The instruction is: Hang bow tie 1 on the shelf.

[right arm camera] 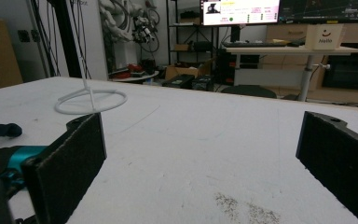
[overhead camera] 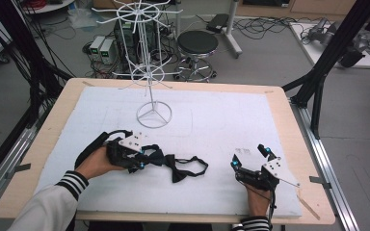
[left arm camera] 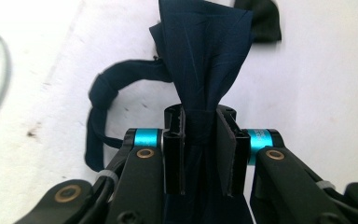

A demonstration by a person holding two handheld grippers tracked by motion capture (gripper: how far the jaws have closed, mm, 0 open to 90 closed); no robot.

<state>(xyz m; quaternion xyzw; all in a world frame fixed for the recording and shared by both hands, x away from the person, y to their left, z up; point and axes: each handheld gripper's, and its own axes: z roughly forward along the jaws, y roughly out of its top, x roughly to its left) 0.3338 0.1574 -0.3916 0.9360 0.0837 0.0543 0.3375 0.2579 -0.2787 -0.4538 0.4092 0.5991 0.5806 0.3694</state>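
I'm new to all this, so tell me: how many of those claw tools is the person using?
2. The left claw is at the table's left, shut on the dark bow tie. The right claw rests at the table's right, open with nothing between its jaws.

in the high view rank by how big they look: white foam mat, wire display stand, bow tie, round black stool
1. White foam mat, largest by far.
2. Wire display stand.
3. Bow tie and round black stool: look about alike, and the stool stands farther off on the floor, so unranked.
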